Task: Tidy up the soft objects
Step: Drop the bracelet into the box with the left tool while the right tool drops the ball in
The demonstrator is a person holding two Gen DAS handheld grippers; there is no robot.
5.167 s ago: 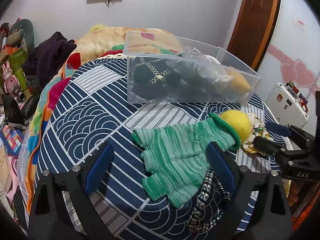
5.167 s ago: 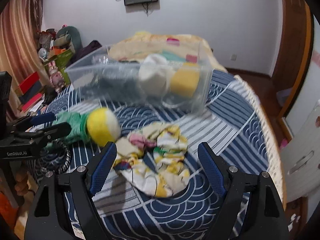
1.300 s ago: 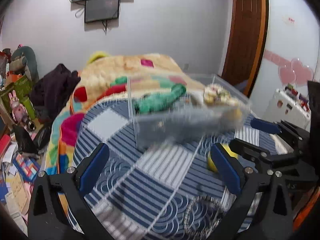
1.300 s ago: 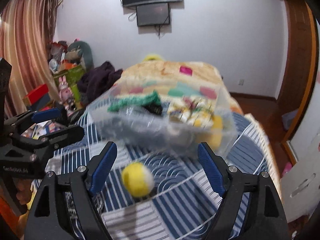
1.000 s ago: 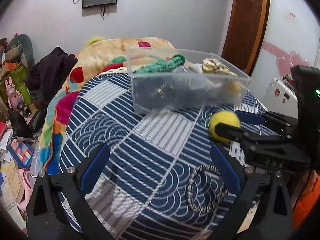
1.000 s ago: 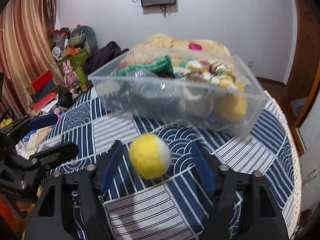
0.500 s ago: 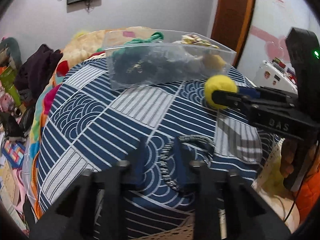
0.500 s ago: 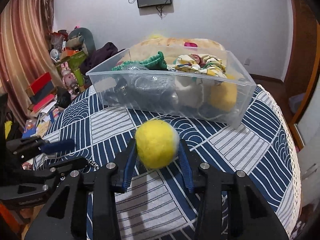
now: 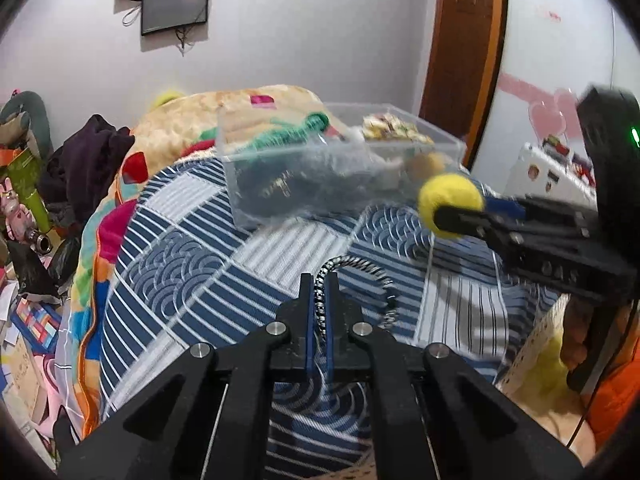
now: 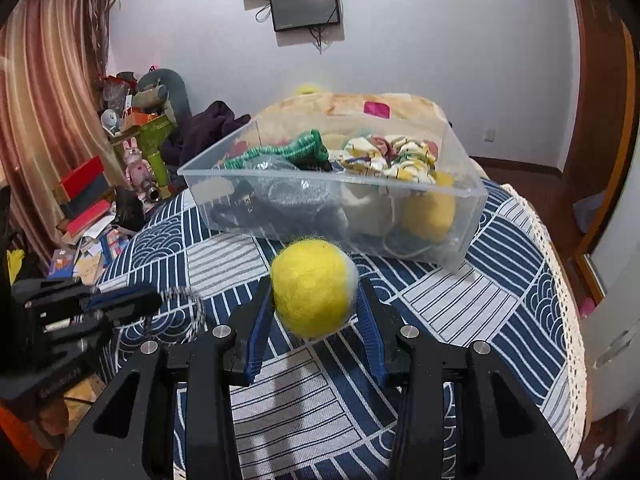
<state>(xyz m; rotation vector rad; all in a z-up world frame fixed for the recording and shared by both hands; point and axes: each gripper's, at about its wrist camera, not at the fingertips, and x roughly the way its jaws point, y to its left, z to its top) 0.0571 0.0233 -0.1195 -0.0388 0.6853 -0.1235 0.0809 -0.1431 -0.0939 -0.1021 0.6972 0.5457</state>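
My left gripper (image 9: 319, 280) is shut on a black-and-white braided ring (image 9: 360, 276) and holds it just above the blue patterned cloth (image 9: 192, 256). My right gripper (image 10: 314, 284) is shut on a yellow felt ball (image 10: 312, 288) and holds it above the cloth; the ball also shows in the left wrist view (image 9: 448, 196). A clear plastic bin (image 10: 332, 196) stands behind, holding a green knit piece (image 10: 296, 150), a floral cloth (image 10: 392, 156) and other soft things. The left gripper shows at the left of the right wrist view (image 10: 132, 300) with the ring (image 10: 188, 308).
The round table's lace edge (image 10: 568, 300) runs at the right. A patterned blanket (image 9: 248, 108) lies behind the bin. Clutter of books and toys (image 10: 92, 200) sits on the floor at the left. A wooden door (image 9: 460, 52) stands at the back right.
The green knit piece and floral cloth went from the table into the bin. Both grippers then closed: the left on the braided ring, the right on the yellow ball, and both lifted.
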